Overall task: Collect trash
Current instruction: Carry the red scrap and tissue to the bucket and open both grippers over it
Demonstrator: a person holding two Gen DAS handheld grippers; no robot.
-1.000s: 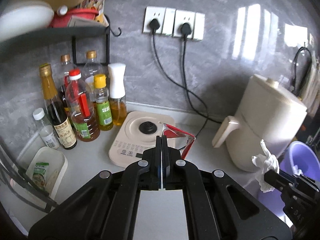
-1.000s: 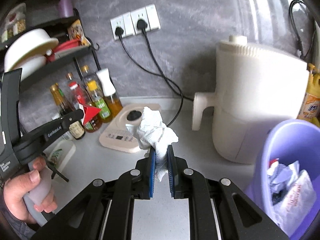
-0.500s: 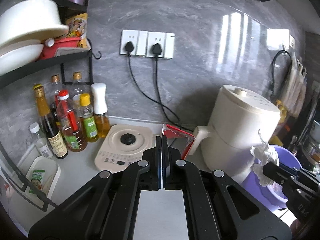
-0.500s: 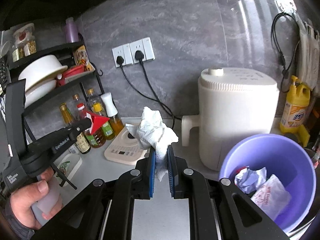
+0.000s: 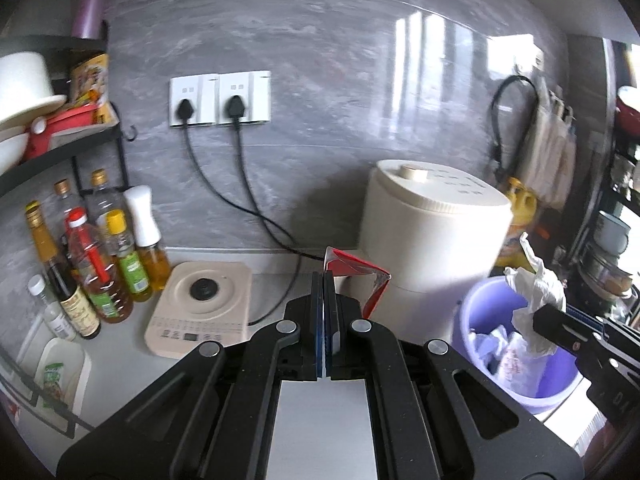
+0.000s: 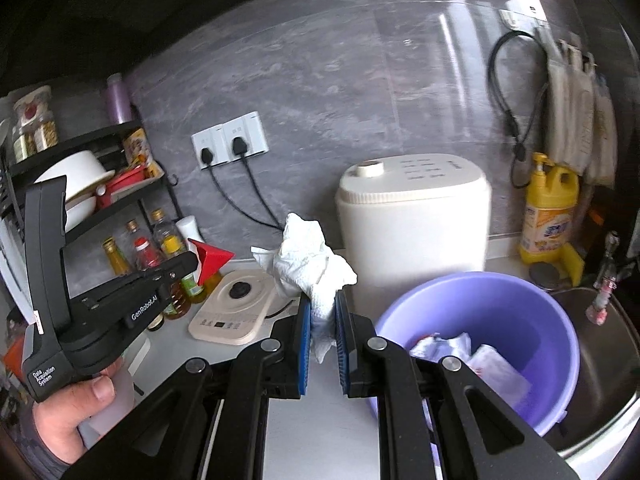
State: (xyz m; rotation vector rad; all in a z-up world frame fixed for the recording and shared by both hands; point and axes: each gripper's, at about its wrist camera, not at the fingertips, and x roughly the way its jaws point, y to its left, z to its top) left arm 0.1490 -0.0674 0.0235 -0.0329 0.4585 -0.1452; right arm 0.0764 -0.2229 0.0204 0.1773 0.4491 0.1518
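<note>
Left wrist cam rides close behind its own fingers, held above the counter, facing the grey back wall, sockets [image 5: 219, 98] upper left of frame. Right wrist cam sits further right, same heading, purple bin [image 6: 476, 344] lower right. Both share the white appliance [image 5: 434, 232], induction plate [image 6: 236, 306] and bottle rack.

Right gripper [image 6: 322, 312] is clamping a crumpled white paper towel [image 6: 310, 264] between its blue pads [image 6: 305, 344], wad sticking up above the fingertips. Purple bucket [image 6: 532, 300] is sitting just right of the gripper, holding crumpled wrappers [image 6: 472, 356]. Left gripper [image 6: 192, 265] is pinching a red wrapper [image 6: 210, 259] at left. Cream appliance [image 6: 412, 224] is standing behind the bucket; yellow detergent bottle [image 6: 550, 216] is standing at right.
</note>
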